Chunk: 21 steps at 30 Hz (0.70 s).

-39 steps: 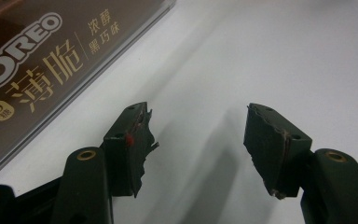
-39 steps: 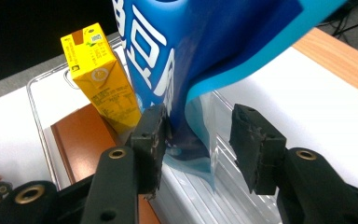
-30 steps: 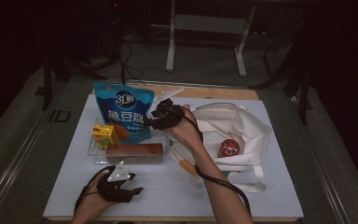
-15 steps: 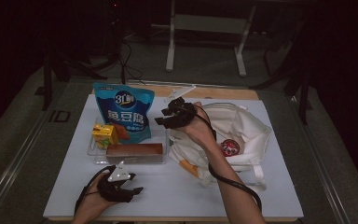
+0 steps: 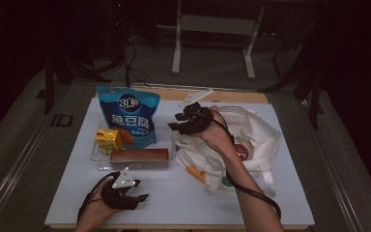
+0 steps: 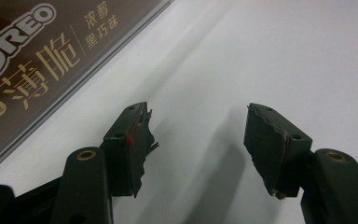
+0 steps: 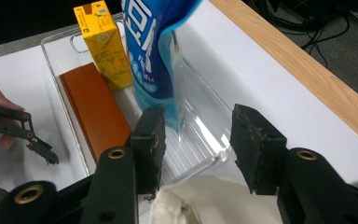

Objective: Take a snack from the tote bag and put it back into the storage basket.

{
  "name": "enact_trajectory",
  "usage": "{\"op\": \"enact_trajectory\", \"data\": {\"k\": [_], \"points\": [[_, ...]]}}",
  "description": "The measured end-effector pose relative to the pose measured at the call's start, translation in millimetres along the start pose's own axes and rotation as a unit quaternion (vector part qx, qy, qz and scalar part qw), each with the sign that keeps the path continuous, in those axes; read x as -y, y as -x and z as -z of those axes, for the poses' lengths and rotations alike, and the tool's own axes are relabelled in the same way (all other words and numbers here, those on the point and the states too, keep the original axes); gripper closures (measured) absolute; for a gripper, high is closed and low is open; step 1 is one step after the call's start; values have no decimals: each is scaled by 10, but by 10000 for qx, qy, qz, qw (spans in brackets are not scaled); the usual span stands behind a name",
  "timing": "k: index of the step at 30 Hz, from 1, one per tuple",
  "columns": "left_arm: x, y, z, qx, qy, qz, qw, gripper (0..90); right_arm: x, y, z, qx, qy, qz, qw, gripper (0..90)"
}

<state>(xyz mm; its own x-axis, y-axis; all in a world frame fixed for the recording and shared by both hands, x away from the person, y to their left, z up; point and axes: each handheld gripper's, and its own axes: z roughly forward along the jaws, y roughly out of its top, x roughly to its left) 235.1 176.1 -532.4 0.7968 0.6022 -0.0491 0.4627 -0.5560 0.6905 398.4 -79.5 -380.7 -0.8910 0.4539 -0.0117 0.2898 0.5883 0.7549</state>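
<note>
- High view: right hand-held gripper [image 5: 189, 121] raised over tote bag [image 5: 251, 140], beside clear tray [image 5: 96, 157]; brown box [image 5: 139, 155] lengthwise along tray's near wall.
- Left gripper view: left hand-held gripper [image 6: 198, 128] agape, empty, over counter [image 6: 261, 56].
- Right gripper view: jaws apart, just been narrowing, nothing between; blue pouch [image 7: 151, 42] upright.

A white-topped table [image 5: 174, 198] carries a clear tray [image 5: 171, 145] and, just to its right, a cloth bag [image 5: 261, 135].

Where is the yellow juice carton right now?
In the high view, the yellow juice carton stands at the clear tray's left end, beside the blue snack bag.
</note>
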Motion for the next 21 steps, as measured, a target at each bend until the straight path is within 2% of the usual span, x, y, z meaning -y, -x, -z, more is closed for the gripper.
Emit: {"op": "enact_trajectory", "data": {"k": [10,14,21], "points": [[3,3,-11,-12,-18,-4,10000,405,124,71,141,85,-88,-8,9999,562],[5,6,-9,2,0,-9,10000,404,180,85,198,78,23,-72,9999,570],[7,11,-14,0,-2,-6,10000,404,250,99,281,142,-37,-22,9999,572]]}}
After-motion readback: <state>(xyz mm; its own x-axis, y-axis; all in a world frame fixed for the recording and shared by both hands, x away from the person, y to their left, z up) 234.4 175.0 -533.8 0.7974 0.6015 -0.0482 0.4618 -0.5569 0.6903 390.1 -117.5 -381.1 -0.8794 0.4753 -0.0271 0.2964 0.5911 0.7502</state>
